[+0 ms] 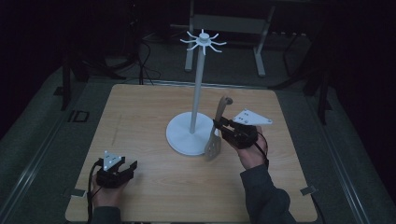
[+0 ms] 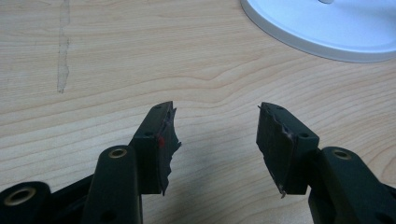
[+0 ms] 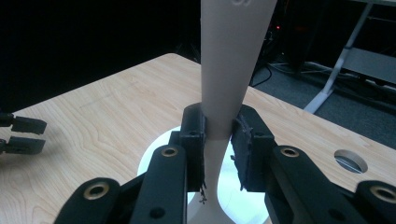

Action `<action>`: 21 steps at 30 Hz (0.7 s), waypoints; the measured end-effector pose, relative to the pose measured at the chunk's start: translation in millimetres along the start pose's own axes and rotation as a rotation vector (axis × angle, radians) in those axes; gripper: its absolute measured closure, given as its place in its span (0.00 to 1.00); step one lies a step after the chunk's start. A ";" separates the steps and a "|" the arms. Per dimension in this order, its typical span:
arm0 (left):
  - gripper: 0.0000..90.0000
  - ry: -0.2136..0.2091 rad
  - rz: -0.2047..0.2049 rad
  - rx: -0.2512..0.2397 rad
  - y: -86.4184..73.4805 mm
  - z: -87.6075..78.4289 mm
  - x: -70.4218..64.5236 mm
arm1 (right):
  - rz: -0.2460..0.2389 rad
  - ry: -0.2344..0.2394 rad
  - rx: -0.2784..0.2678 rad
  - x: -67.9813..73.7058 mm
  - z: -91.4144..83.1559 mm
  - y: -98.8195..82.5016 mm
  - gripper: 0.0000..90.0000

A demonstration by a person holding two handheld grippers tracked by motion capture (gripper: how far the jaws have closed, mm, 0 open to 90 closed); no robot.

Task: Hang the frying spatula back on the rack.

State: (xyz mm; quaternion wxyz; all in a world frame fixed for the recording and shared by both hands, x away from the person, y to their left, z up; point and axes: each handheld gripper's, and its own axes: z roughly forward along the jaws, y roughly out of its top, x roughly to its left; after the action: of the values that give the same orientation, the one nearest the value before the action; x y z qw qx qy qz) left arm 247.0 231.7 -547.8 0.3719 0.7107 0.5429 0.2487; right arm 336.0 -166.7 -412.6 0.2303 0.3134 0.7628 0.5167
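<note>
The right gripper (image 1: 219, 125) pinches the spatula's (image 1: 215, 133) handle, holding it upright just right of the stand's base (image 1: 180, 135); the left gripper (image 1: 127, 166), jaws spread, rests near left

1. High view: dim and underexposed; the wooden table (image 1: 140, 140) is the one lit patch, its surroundings sinking to near black.
2. Left gripper view: bright, even light, sharp wood grain, soft shadows.
3. Right gripper view: the near spatula handle (image 3: 233, 60) is overexposed and soft; the far background is dark.
</note>
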 end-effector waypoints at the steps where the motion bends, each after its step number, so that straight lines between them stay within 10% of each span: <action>1: 0.52 0.000 0.001 0.000 0.0 -0.1 0.1 | -0.001 0.001 0.000 -0.2 0.0 1.2 0.83; 21: 0.52 0.001 0.002 0.003 0.0 0.2 -0.2 | 0.003 0.006 -0.015 -6.3 -2.1 20.7 0.83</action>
State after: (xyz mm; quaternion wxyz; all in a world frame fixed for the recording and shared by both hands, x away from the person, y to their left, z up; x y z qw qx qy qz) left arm 247.0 231.5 -547.9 0.3705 0.7116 0.5427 0.2487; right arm 344.0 -167.0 -392.4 0.2295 0.3111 0.7590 0.5239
